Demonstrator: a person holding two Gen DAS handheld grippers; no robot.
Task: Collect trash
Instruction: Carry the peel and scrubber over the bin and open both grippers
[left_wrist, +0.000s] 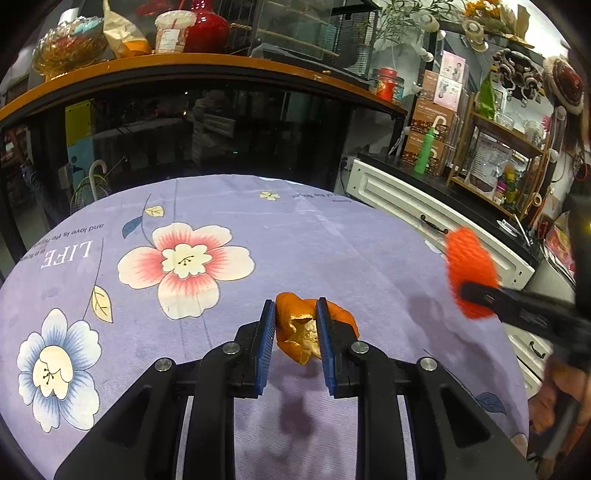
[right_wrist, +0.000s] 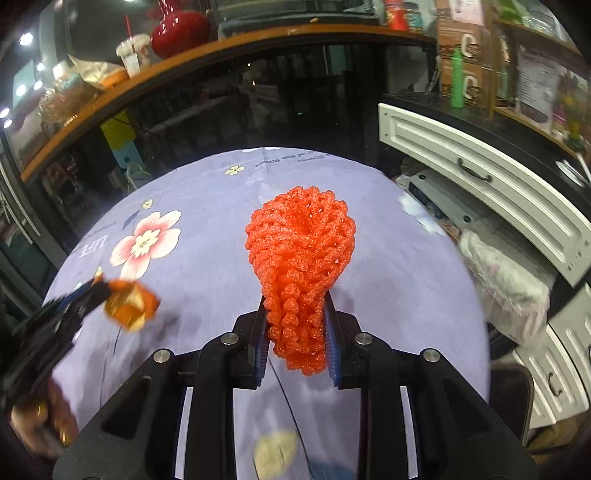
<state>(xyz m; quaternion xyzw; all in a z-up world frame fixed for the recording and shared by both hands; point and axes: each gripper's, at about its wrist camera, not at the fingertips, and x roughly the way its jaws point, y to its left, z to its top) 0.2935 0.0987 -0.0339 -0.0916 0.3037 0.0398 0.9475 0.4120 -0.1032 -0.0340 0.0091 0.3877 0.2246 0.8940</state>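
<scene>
My left gripper (left_wrist: 295, 310) is shut on an orange peel (left_wrist: 301, 334) and holds it above the purple flowered tablecloth (left_wrist: 221, 221). My right gripper (right_wrist: 295, 306) is shut on an orange foam fruit net (right_wrist: 301, 251), also lifted above the cloth. In the left wrist view the foam net (left_wrist: 469, 266) and the right gripper show blurred at the right. In the right wrist view the orange peel (right_wrist: 131, 304) and the left gripper (right_wrist: 99, 290) show blurred at the left.
The round table carries the cloth (right_wrist: 406, 277). A white drawer cabinet (left_wrist: 424, 206) stands to the right. A white plastic bag (right_wrist: 506, 288) lies between the table and the cabinet. A dark glass counter with an orange top (left_wrist: 184, 66) stands behind.
</scene>
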